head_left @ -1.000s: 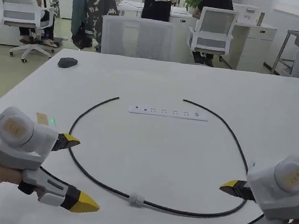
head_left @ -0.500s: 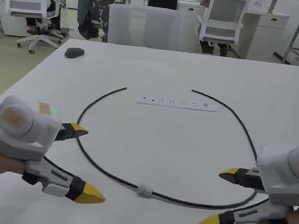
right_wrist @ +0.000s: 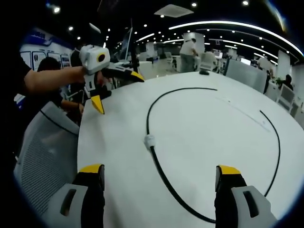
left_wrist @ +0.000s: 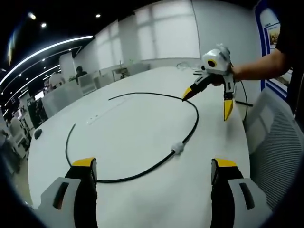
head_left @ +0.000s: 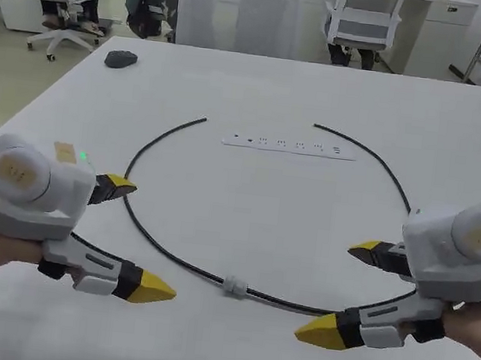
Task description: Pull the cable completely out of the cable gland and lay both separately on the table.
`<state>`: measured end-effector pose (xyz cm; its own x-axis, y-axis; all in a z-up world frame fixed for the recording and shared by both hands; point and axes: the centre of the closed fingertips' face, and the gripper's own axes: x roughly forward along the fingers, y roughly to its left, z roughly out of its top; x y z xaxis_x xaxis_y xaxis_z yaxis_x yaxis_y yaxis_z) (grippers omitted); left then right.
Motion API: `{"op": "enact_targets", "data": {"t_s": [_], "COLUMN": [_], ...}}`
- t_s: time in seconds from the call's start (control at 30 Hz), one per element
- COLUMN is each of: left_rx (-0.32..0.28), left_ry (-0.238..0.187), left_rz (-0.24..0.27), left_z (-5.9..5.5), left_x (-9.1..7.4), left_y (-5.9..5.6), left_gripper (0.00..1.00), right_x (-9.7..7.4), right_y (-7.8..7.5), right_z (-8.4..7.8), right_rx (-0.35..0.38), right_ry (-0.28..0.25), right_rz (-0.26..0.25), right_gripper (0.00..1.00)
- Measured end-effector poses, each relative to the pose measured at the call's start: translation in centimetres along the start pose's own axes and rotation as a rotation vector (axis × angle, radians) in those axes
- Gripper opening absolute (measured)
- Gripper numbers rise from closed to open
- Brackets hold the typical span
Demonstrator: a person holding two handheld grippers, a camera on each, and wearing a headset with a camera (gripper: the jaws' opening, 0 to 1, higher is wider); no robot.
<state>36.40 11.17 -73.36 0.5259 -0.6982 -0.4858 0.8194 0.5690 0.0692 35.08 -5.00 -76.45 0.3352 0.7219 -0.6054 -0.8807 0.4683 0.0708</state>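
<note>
A long black cable (head_left: 279, 302) lies in a wide loop on the white table (head_left: 246, 206). A small pale cable gland (head_left: 234, 286) sits threaded on its near stretch. My left gripper (head_left: 146, 239) hovers left of the gland, open and holding nothing. On the gland's other side my right gripper (head_left: 329, 290) is also open and holds nothing. In the left gripper view my own left gripper (left_wrist: 154, 164) faces the gland (left_wrist: 176, 148) and cable (left_wrist: 196, 118), with the right gripper (left_wrist: 206, 107) beyond. The right gripper view has my own right gripper (right_wrist: 159, 169), the gland (right_wrist: 149, 140), the cable (right_wrist: 147, 118) and the left gripper (right_wrist: 119, 94).
A white power strip (head_left: 289, 145) lies inside the far part of the loop. A dark mouse (head_left: 120, 59) rests near the far left corner. Grey office chairs (head_left: 236, 16) stand behind the table's far edge.
The head camera has tipped down, so the whole scene sits higher in the picture. Both grippers have drawn a little closer to the gland and stay open. The cable has not moved.
</note>
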Motion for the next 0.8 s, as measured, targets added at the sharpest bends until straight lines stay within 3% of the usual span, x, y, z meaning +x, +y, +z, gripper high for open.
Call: {"op": "enact_targets", "data": {"t_s": [0.2, 0.3, 0.4, 0.47, 0.53, 0.8], "left_rx": [-0.003, -0.055, -0.094, -0.131, -0.205, -0.199], "left_ry": [0.032, 0.002, -0.01, -0.004, 0.041, -0.046], "left_rz": [-0.019, -0.027, -0.042, -0.045, -0.051, -0.028], "left_z": [-1.2, -1.2, -1.6, -1.9, -2.8, -2.2], "left_x": [1.1, 1.6, 1.9, 1.9, 1.8, 1.4], "left_y": [-1.1, -1.6, -2.1, -2.2, -2.4, -1.8], "left_gripper": [1.0, 1.0, 1.0, 1.0, 1.0, 1.0], "right_x": [2.3, 3.7, 5.3, 6.0, 6.7, 8.8], "right_y": [1.0, 1.4, 1.7, 2.0, 2.2, 2.3], "right_z": [-0.2, -0.1, 0.0, 0.1, 0.2, 0.5], "right_rx": [-0.031, -0.069, -0.074, -0.068, -0.091, -0.111], "right_ry": [0.023, 0.026, 0.033, 0.04, 0.049, 0.072], "right_rz": [0.044, 0.058, 0.068, 0.089, 0.096, 0.123], "right_gripper": [0.85, 0.7, 0.64, 0.58, 0.51, 0.4]}}
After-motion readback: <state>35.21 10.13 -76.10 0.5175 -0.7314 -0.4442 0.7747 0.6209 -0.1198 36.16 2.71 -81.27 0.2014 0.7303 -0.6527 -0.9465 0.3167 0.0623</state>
